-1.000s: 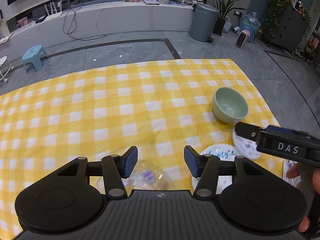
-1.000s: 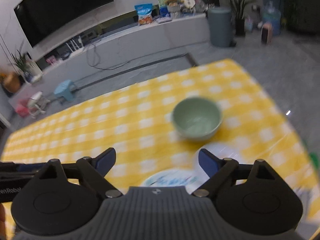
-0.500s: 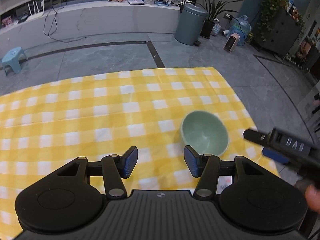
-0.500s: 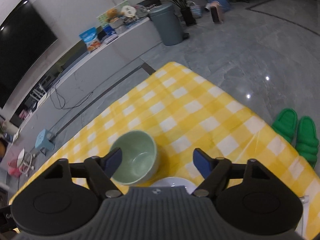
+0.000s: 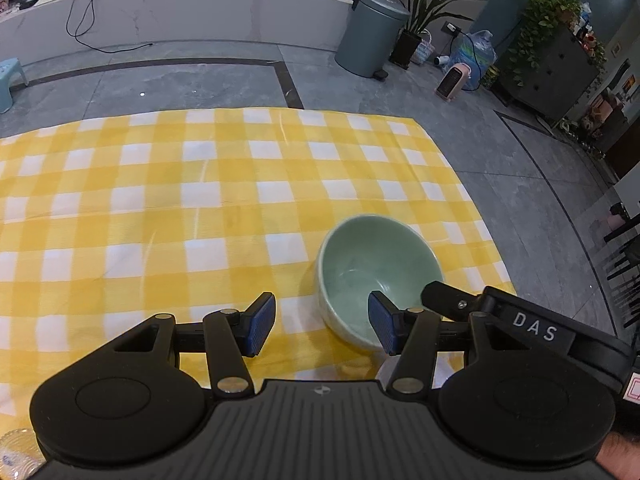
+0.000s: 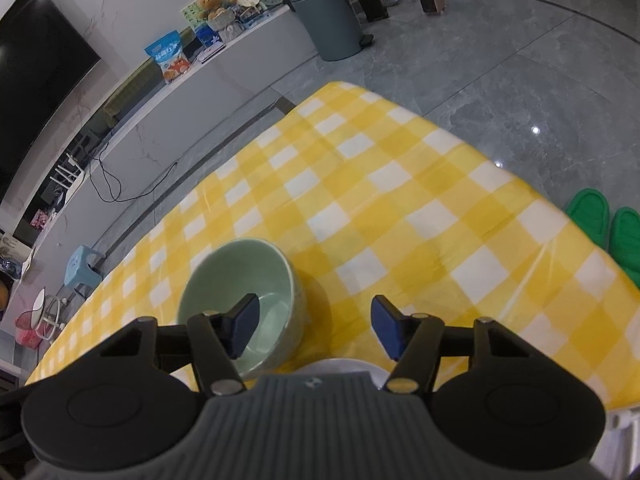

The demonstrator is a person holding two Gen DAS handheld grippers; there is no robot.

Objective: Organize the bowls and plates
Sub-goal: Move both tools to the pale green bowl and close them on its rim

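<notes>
A pale green bowl (image 5: 378, 276) stood upright on the yellow-checked tabletop (image 5: 160, 200), near its right edge. The right gripper (image 6: 314, 330) straddled the bowl's near wall, one of its fingers (image 6: 244, 330) inside the bowl and the other outside; they had just been closing, yet the pads were not pressing on the wall. The left gripper (image 5: 322, 328) hung just beside the bowl with its fingers spread and nothing between them. A white plate's edge (image 6: 340, 366) peeked out under the right gripper.

Glossy ceramic bowl (image 5: 378, 268), smooth tablecloth (image 5: 160, 200)
</notes>
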